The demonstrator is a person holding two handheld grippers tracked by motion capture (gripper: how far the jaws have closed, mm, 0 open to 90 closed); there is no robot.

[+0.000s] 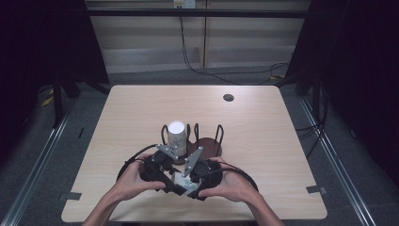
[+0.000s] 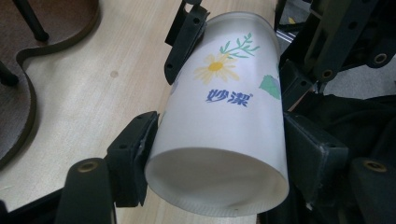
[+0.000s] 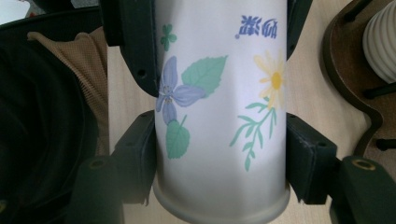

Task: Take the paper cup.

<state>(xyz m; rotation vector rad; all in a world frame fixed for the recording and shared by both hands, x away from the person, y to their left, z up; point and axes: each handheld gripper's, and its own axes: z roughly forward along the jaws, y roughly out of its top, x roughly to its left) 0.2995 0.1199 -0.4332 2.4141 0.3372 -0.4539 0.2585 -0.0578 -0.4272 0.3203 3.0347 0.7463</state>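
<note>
Basically, the paper cup (image 2: 219, 126) is clamped by both the left gripper (image 2: 212, 154) and right gripper (image 3: 219, 154); it's best gripped lightly so it's not crushed mid-handover above the desk (image 1: 263, 127).

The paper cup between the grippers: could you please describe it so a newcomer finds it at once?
On the wooden table, look at the near edge, in front of the dark wire rack. The paper cup lies sideways there, clamped by both grippers; unlike the ribbed cup upright in the rack, it bears printed flowers.
</note>
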